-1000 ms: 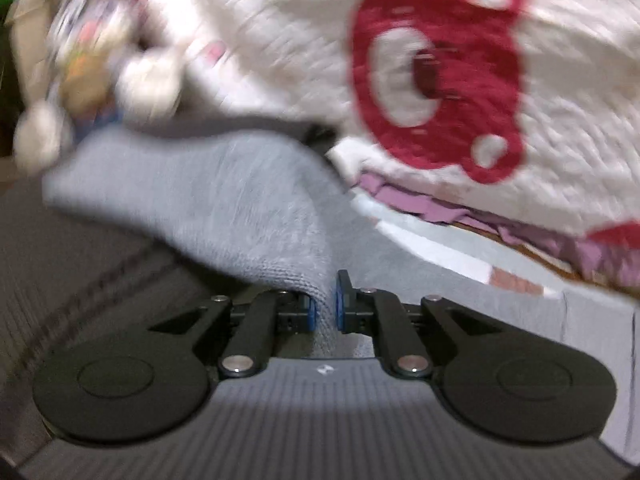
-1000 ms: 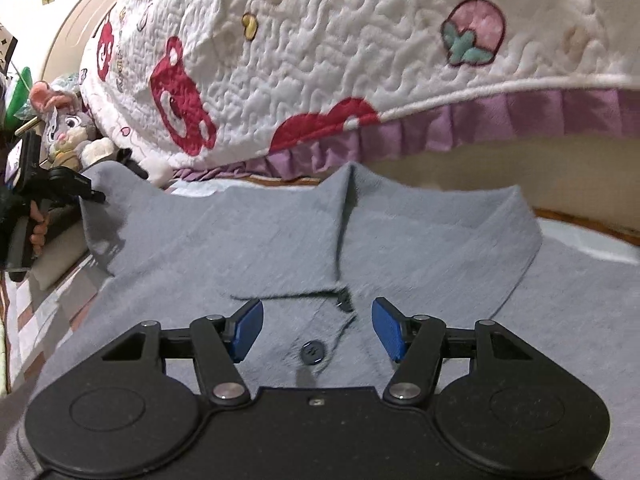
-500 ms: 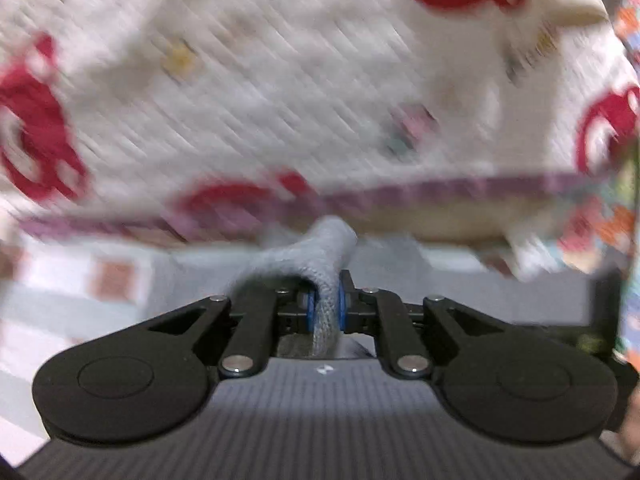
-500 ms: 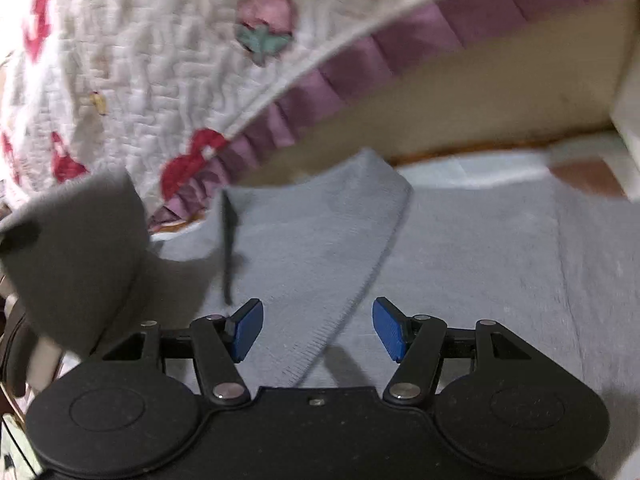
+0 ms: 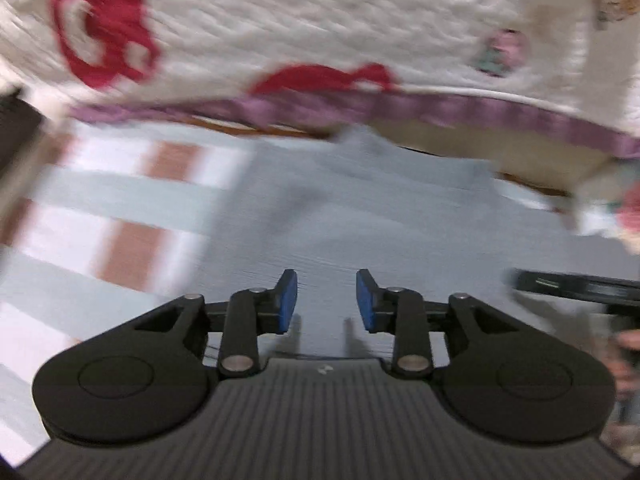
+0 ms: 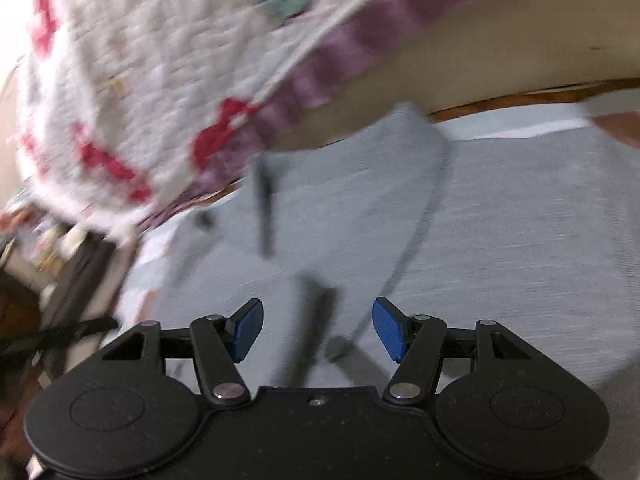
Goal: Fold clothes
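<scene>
A grey polo shirt (image 5: 360, 216) lies flat on the checked sheet, its left side folded in so that a straight edge runs along its left. My left gripper (image 5: 326, 300) hovers just above the shirt, open, with nothing between its blue pads. In the right wrist view the same shirt (image 6: 500, 220) fills the middle, with its collar (image 6: 404, 140) pointing toward the quilt. My right gripper (image 6: 318, 330) is open over the fabric below the collar and holds nothing. Both views are blurred by motion.
A white quilt (image 5: 320, 20) with red bears and a purple frill hangs over the far side. The checked sheet (image 5: 120, 200) shows bare to the left of the shirt. The other gripper's black body (image 5: 580, 284) and a hand (image 5: 628, 356) are at the right edge. Dark clutter (image 6: 72, 280) sits at the left.
My left gripper carried the grey sleeve across the shirt, then opened and let it go. The right gripper stayed open and shifted right along the collar.
</scene>
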